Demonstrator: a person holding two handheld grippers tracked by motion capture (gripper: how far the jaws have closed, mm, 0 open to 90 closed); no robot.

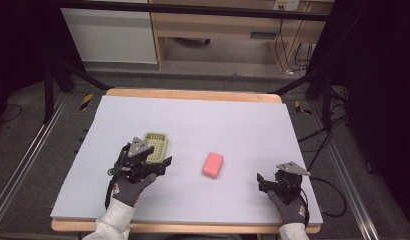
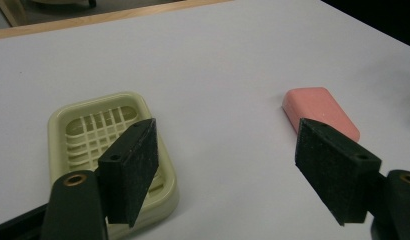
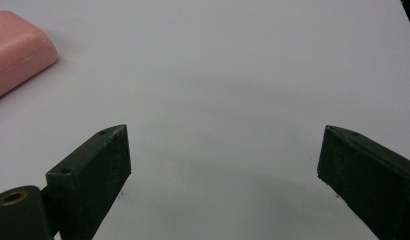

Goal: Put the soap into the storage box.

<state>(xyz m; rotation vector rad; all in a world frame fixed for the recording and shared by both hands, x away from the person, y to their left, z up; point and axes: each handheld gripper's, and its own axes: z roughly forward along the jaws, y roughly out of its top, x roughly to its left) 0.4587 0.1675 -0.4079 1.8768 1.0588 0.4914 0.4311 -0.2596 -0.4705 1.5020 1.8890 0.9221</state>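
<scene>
Gaping wide, left hand-held gripper [image 2: 225, 172] holds nothing, above soap dish [image 2: 88, 130].

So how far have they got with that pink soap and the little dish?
Barely begun, it seems. The pink soap lies on the white table, apart from the empty soap dish. The left gripper hovers beside the dish, jaws open, holding nothing. The right gripper waits open near the table's edge. Probably left: picking up the soap and setting it in the dish.
</scene>
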